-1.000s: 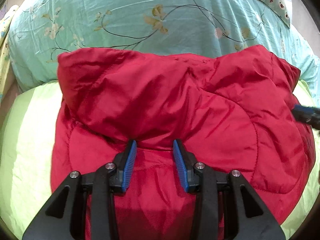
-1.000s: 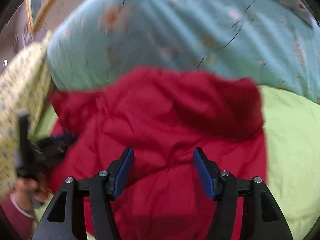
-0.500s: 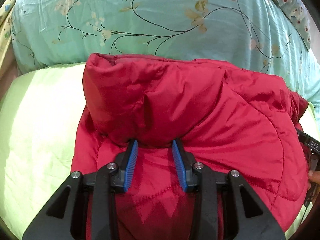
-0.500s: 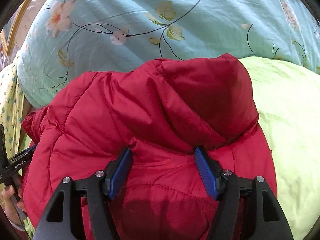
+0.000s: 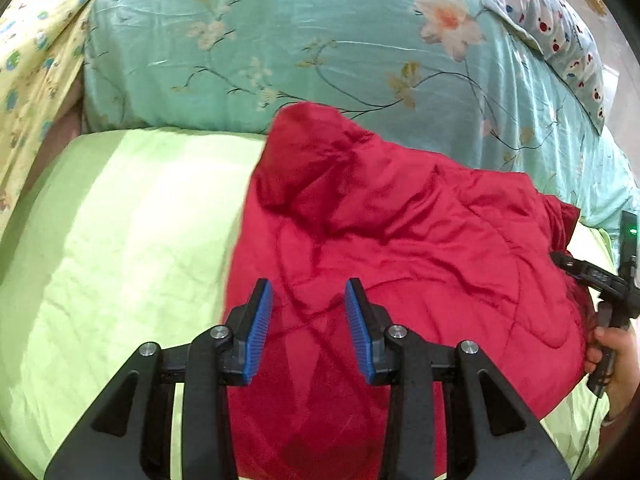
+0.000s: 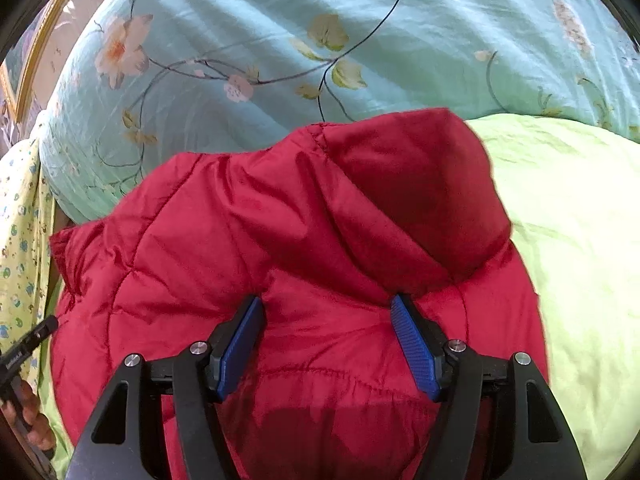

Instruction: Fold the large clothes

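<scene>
1. Left gripper (image 5: 308, 300): its fingers stand apart above the near left part of the red padded jacket (image 5: 400, 260), grasping nothing. A close here would likely pinch only the top layer, so the fold could slide.
2. The jacket lies bunched on the green bed sheet (image 5: 120, 240), its far edge against the floral quilt (image 5: 280, 40). The slick, puffy cloth may spring back open.
3. Right gripper (image 6: 326, 304): fingers released and wide, straddling the cloth below the hood (image 6: 420, 184) without clamping. The hood's bulk could spoil a flat fold.
4. The quilt crowds the far side, leaving little room to spread the jacket.
</scene>
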`<state>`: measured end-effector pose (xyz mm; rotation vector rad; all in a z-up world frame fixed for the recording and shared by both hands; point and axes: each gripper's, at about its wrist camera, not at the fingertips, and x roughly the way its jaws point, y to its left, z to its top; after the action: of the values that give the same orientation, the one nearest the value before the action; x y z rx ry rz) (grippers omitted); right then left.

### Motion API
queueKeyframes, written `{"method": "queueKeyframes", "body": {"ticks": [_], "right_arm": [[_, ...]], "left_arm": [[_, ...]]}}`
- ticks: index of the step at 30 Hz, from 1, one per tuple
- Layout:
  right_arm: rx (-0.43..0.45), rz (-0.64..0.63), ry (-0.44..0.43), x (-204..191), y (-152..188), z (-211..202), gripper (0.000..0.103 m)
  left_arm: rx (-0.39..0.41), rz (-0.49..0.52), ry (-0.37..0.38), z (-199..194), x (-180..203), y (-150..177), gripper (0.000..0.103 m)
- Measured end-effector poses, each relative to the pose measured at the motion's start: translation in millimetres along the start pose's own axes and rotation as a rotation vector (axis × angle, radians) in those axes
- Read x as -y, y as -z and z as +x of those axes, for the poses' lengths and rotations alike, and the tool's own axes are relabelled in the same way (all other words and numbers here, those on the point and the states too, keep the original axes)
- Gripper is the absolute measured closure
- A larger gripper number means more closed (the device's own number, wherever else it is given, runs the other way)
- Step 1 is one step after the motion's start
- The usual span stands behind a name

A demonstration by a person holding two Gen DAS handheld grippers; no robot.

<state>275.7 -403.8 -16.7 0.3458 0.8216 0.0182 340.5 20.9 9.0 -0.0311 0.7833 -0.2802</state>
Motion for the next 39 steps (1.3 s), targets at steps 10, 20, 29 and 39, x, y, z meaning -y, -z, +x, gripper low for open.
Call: {"method": "queueKeyframes", "body": {"ticks": [10, 20, 29, 39], "right_arm": [[0.030, -0.065, -0.010, -3.8, 13.5, -52.4, 0.028], [0.032, -0.012, 0.001, 31.1, 25.1, -72.5, 0.025], [-0.036, 0.192, -0.059, 78.6, 32.7, -55.4, 0.012], [-0.209, 0.377, -0.289, 91.6, 45.7, 6.4, 0.001]], "left_arm": [[-0.016, -0.059, 0.023, -1.3, -23.1, 11.8, 0.053], [-0.048, -0.139, 0.069, 11.1, -42.7, 13.2, 0.023], [-0.127, -0.250, 0.214, 37.3, -62.3, 17.5, 0.015], [-0.232, -0.420, 0.425, 81.3, -70.2, 29.5, 0.000]]}}
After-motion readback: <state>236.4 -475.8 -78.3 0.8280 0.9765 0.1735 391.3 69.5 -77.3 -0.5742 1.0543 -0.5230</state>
